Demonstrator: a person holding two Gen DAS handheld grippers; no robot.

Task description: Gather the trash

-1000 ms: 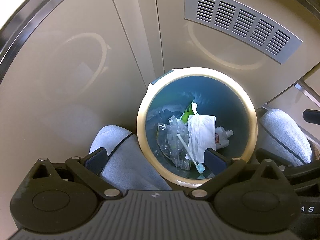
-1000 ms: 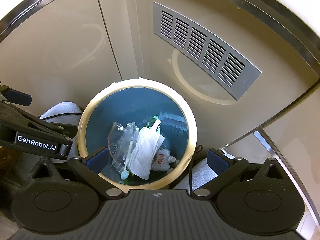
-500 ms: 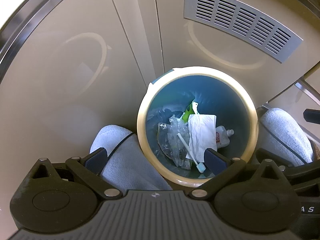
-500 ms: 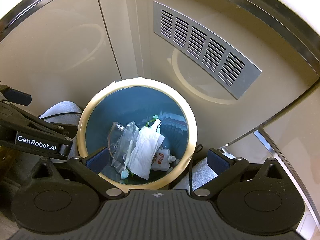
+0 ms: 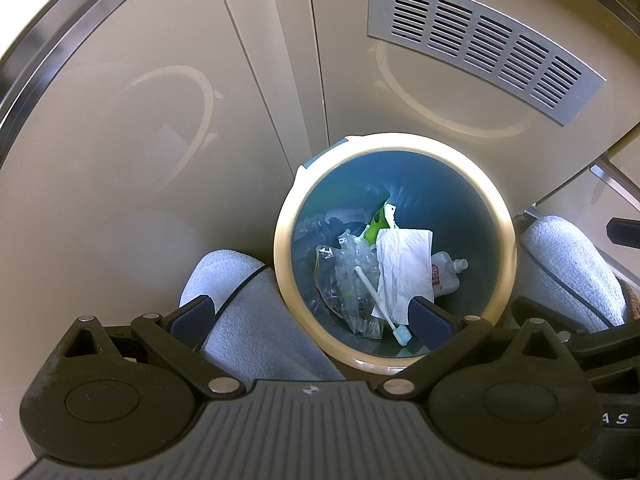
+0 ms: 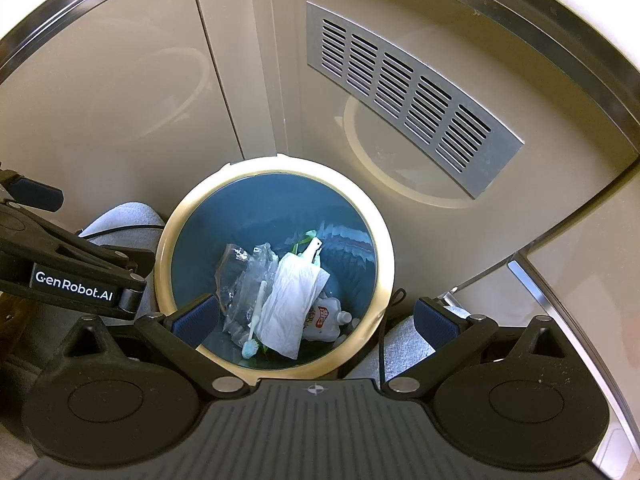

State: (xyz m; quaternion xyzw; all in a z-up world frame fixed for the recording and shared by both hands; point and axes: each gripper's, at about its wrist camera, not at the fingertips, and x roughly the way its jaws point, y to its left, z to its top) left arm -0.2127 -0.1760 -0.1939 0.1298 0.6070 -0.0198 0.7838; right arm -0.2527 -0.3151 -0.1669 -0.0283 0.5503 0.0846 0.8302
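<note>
Both grippers, left gripper (image 5: 308, 314) and right gripper (image 6: 316, 318), are still held wide open and empty above the filled trash bin (image 6: 384, 240), so nothing has changed.

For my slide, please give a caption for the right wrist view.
Open right tongs above a bin holding tissue, toothbrush and plastic wrap.

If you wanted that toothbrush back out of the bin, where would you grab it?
By the bare white handle of the toothbrush, coming straight down from above with the fingers across it. It lies flat on the clear plastic wrapper; its bristle end sits low against the trash bin wall, and the paper towel crowds one side.
</note>
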